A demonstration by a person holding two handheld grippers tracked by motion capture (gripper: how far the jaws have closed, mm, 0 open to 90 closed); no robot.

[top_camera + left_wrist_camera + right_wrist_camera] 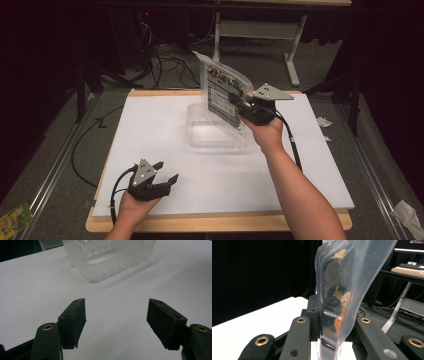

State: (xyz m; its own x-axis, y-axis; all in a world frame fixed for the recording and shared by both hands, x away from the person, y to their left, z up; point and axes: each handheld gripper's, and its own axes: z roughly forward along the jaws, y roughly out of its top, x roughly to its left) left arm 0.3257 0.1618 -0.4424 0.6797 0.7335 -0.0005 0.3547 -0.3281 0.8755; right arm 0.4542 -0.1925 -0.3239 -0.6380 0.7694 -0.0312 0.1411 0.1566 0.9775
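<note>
Right gripper is clamped on a clear bag of dark parts, held upright above the plastic box. Left gripper rests on the tabletop, jaws apart and empty.

Floor: grey carpet, metal rails along both sides of the table.
Table: wooden top under a white board.
Beyond the jaws: pale desk frame, loose black cables.
Litter: paper scraps, a green packet, perhaps.
Light: dim, black surroundings.
</note>
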